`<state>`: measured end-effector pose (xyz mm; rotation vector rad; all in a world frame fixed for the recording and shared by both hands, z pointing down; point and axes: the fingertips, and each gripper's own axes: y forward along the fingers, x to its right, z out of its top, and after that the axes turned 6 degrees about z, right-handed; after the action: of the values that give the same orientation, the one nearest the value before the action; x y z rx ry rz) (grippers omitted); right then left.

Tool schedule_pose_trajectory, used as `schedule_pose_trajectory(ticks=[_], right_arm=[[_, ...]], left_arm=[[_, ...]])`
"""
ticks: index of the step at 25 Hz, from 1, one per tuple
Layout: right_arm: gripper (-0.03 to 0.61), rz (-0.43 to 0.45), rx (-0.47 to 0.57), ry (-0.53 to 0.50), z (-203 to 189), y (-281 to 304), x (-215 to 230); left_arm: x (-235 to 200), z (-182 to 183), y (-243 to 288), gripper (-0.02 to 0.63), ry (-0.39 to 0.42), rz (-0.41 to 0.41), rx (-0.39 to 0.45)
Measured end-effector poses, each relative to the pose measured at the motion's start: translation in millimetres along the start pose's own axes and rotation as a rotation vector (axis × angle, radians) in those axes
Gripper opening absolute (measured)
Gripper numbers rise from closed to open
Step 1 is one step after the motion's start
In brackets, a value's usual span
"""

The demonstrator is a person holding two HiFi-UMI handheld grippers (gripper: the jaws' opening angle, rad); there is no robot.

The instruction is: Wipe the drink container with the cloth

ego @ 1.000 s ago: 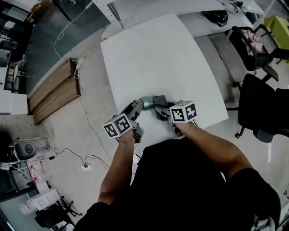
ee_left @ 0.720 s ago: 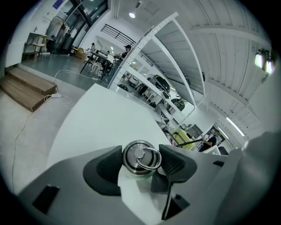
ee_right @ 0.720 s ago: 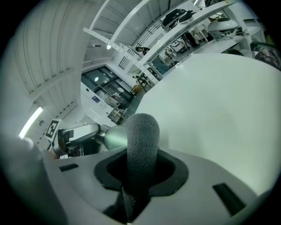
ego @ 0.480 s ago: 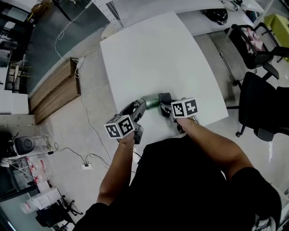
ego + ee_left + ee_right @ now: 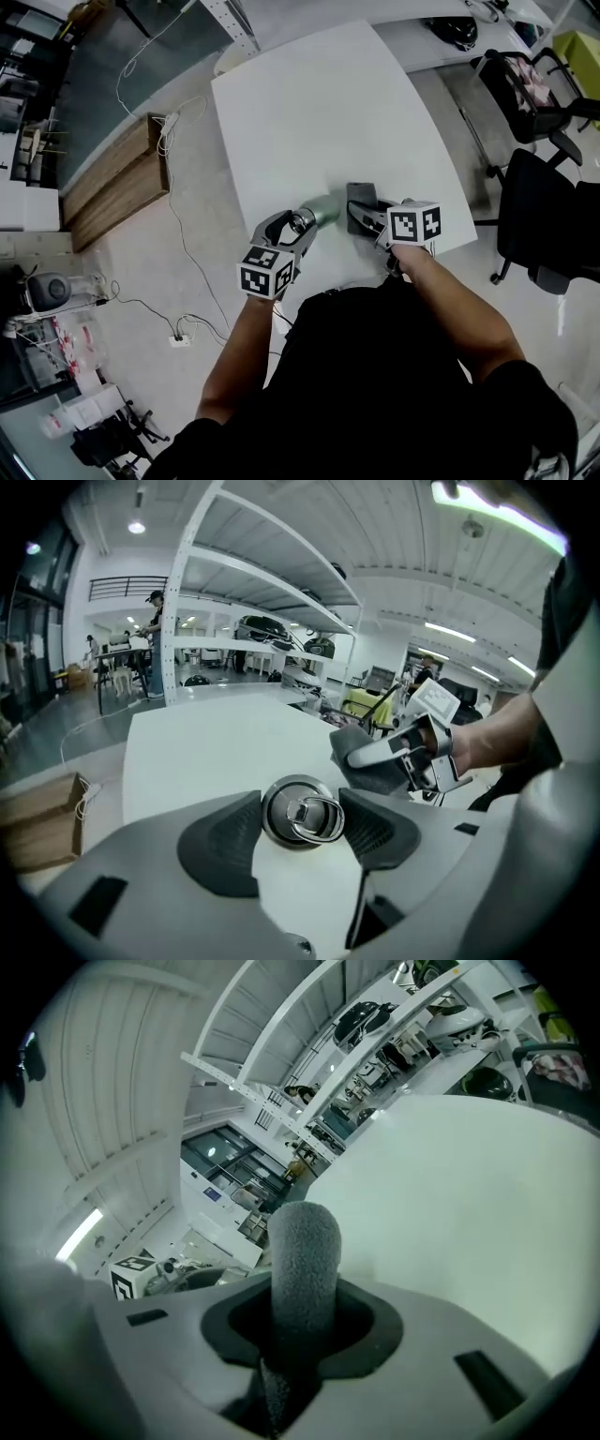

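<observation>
Head view: clamps bottle (image 5: 323, 207) by its cap end in left gripper (image 5: 298, 225), near white table's (image 5: 309, 103) front edge. Pinches cloth (image 5: 359, 196) in right gripper (image 5: 367, 216), just beside bottle. Flanked by black chair (image 5: 544, 211) right, wooden box (image 5: 117, 187) and cables (image 5: 178, 234) left, on grey floor.

Shiny silver drink container (image 5: 322, 209), dark grey cloth (image 5: 359, 199), plain white tabletop (image 5: 319, 112), black-and-white square markers on left gripper (image 5: 298, 223) and right gripper (image 5: 362, 214).

This is looking like an open lab or workshop office: black office chairs (image 5: 544, 220) are standing beyond the white table's (image 5: 319, 112) right edge, a power strip (image 5: 178, 344) is lying on the concrete floor (image 5: 141, 272), and white shelving (image 5: 171, 639) is rising behind.
</observation>
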<state>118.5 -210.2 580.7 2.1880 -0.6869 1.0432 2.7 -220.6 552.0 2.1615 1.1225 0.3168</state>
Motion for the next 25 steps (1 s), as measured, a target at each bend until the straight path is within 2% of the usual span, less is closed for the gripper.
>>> schedule_pose_trajectory(ticks=[4, 7, 11, 17, 25], right_arm=[[0.098, 0.083, 0.004, -0.069, 9, -3, -24], [0.098, 0.154, -0.044, -0.179, 7, 7, -51], [0.098, 0.170, -0.091, -0.324, 9, 17, -69], [0.098, 0.178, -0.130, -0.329, 12, 24, -67], [0.098, 0.104, -0.159, -0.321, 6, 32, -44]], left_arm=[[12, -1, 3, 0.268, 0.121, 0.000, -0.009], [22, -3, 3, 0.268, 0.220, -0.006, -0.016], [38, -4, 9, 0.267, 0.325, -0.023, -0.011], [53, 3, 15, 0.265, 0.471, -0.034, -0.004], [51, 3, 7, 0.265, 0.523, -0.053, 0.006]])
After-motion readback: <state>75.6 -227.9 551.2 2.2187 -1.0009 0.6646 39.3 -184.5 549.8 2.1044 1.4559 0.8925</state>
